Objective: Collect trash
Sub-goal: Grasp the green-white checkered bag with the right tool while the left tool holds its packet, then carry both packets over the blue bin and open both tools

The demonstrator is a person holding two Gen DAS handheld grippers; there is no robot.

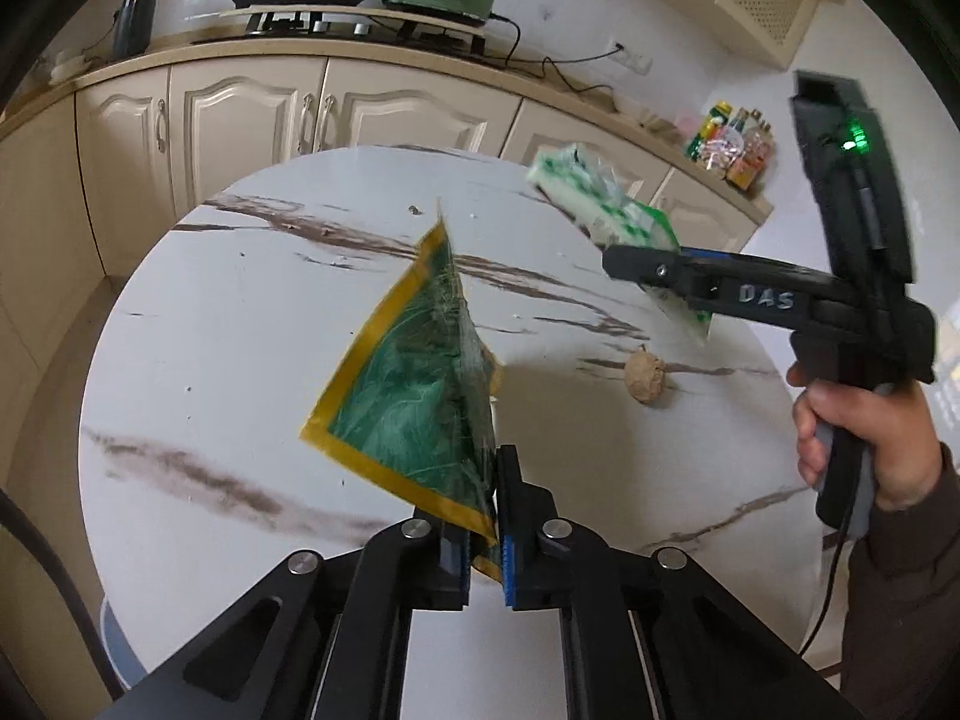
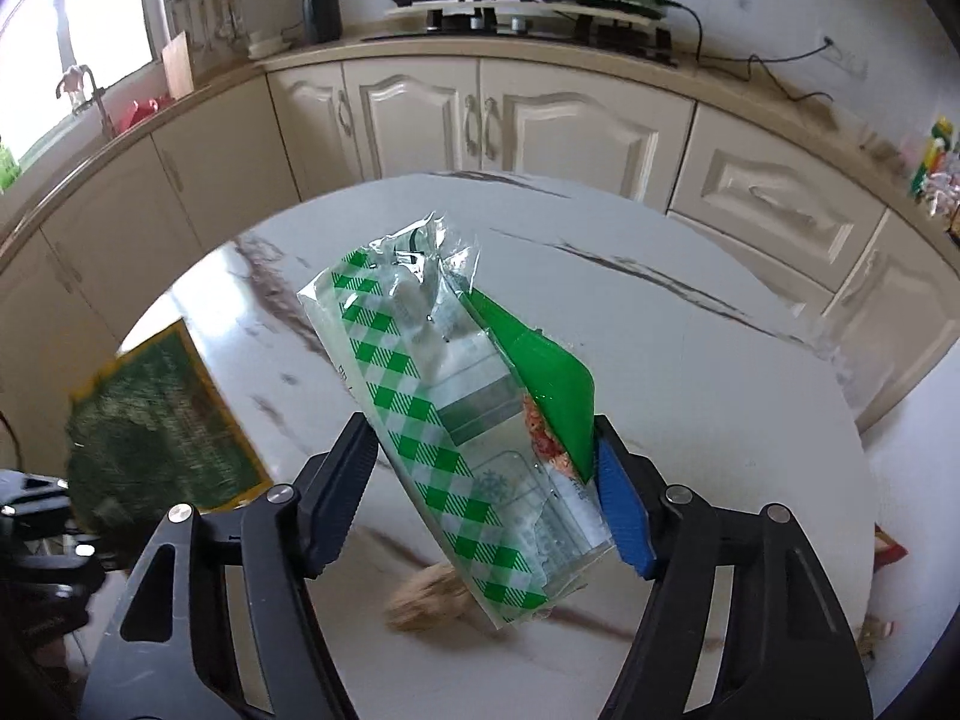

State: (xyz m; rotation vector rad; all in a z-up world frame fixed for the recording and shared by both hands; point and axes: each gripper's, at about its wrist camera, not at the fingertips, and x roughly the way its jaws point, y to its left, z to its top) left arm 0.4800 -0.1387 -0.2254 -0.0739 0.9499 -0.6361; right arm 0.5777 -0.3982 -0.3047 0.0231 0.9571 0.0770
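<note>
The left gripper (image 1: pixel 483 531) was clamped on a green, yellow-bordered wrapper (image 1: pixel 414 396), held above the middle of the marble table (image 1: pixel 240 324). The right gripper (image 2: pixel 480 480) pinched a green-checked clear package (image 2: pixel 444 414) across its width, raised nearer the table's far edge. A crumpled brown paper ball (image 1: pixel 645 380) lay beneath, toward the right edge.

Right wrist view: brown paper wad (image 2: pixel 429 597) blurred, partly hidden behind checked plastic wrapper (image 2: pixel 444 420). Green yellow-edged packet (image 2: pixel 162 420) smeared by motion, print unreadable. Red scrap (image 2: pixel 888 549) at the tabletop (image 2: pixel 720 372) edge too small to identify. Left wrist view: wrapper's lower end hidden behind right gripper (image 1: pixel 645 267); counter bottles (image 1: pixel 735 147) illegible.
</note>
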